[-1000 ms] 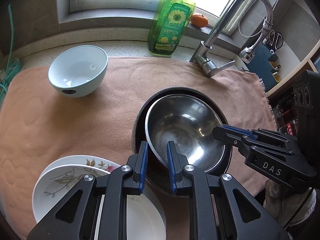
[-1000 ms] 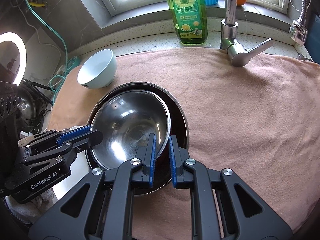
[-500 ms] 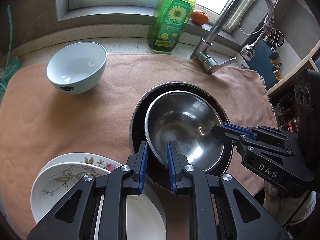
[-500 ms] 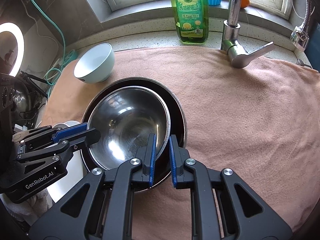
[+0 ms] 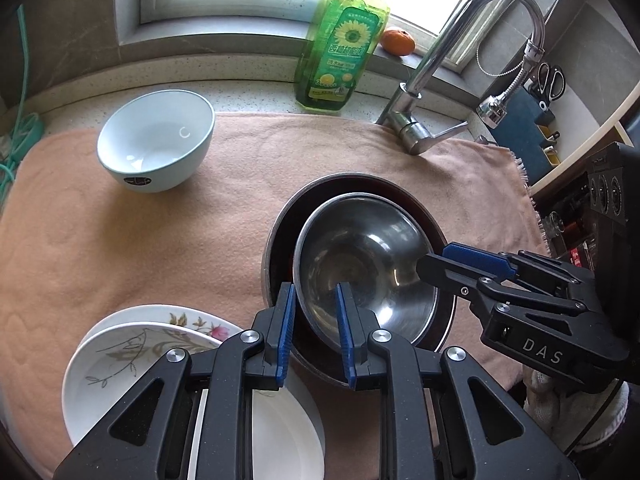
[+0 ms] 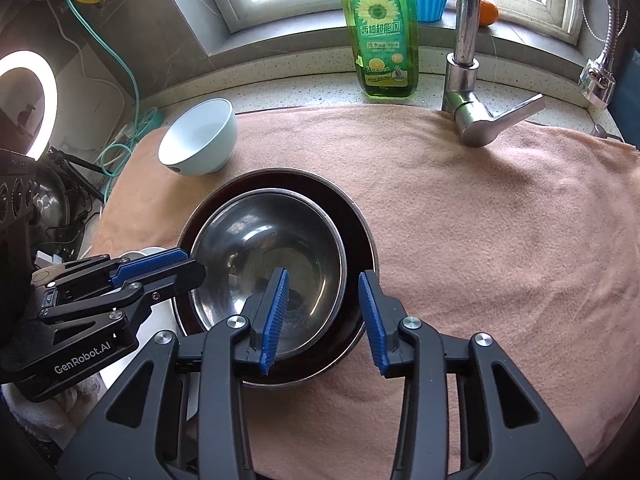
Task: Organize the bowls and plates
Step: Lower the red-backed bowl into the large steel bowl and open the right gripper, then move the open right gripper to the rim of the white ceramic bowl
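A steel bowl (image 5: pixel 360 268) (image 6: pixel 268 264) sits nested inside a larger dark bowl (image 5: pixel 280 220) (image 6: pixel 360 232) on the peach towel. My left gripper (image 5: pixel 314 292) (image 6: pixel 192 264) is shut on the steel bowl's left rim. My right gripper (image 6: pixel 324 320) (image 5: pixel 430 264) is at the opposite rim. Its jaws are opening, both bowls' rims lie between the pads, and neither pad presses on them. A light blue bowl (image 5: pixel 156 152) (image 6: pixel 196 136) stands alone at the back left. Stacked white floral plates (image 5: pixel 140 356) lie just left of the left gripper.
The towel (image 5: pixel 120 240) (image 6: pixel 500 240) covers the counter. A green soap bottle (image 5: pixel 340 40), an orange (image 5: pixel 396 42) and a faucet (image 5: pixel 416 136) stand at the back. A blue holder with scissors (image 5: pixel 524 128) is on the right. A ring light (image 6: pixel 24 100) glows at the far left.
The right gripper's jaws, shut on the steel bowl's rim before, have come apart. The left gripper's grip looks the same. Neither hand has shifted noticeably.
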`<state>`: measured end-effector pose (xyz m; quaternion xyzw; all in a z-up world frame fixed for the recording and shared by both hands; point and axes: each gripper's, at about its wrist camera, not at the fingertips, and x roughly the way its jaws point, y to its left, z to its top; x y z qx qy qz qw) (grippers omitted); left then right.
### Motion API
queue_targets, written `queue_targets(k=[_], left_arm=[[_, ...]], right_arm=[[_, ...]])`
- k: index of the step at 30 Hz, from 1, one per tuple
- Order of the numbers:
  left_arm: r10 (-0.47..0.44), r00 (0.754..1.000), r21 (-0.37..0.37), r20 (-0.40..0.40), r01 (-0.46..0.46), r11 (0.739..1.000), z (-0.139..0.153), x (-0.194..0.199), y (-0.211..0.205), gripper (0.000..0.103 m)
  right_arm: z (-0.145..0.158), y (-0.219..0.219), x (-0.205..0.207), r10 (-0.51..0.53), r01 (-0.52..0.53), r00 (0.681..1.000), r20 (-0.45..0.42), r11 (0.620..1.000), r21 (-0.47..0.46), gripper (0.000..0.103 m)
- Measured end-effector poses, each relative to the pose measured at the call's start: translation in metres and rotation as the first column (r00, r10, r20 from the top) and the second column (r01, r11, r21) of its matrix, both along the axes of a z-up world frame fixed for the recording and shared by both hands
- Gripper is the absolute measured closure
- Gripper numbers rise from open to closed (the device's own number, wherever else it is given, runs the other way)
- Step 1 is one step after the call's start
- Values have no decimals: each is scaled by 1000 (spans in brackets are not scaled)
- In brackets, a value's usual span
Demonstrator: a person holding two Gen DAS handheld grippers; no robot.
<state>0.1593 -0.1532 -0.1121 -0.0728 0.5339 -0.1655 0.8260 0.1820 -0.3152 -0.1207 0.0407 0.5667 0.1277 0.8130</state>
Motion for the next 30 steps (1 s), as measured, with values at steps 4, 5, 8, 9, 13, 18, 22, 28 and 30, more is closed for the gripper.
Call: queue_targets(k=[4,5,8,9,13,18,22,28,30], left_arm=[[6,1000,-8,11,-6,1000,6,-2,2,83],[8,1000,-11,15,-8,1000,8,-3,2,83],[19,1000,-22,24,-18,1000,13,-5,5,81],[22,999,-24,27,-22,999,14,-6,6,78],[38,998,-32,44,-37,999,22,-10,11,72],[96,993,-43,73,-93,995,32,-14,25,42],[144,986,-31,90,-141,989,41,-17,39,37],[225,969,-39,99,-223,974,50,-20,68,37],[245,964,-30,103,-243,970,53,-20,78,37]], right_arm=[[7,-3,-2,-8,7,1000,18,1000,28,55],[9,-5,-2,-10,10,1000,24,999,36,54],[17,-9,-3,-23,21,999,43,998,58,51],[20,-10,-2,-25,22,998,51,998,60,49],[32,-15,-2,-40,33,995,90,996,79,30],[46,-20,-1,-52,37,991,124,993,116,13],[53,-20,2,-52,33,991,124,988,152,9],[63,-10,6,-40,18,992,123,984,176,9],[67,-3,8,-27,5,992,122,984,179,9]])
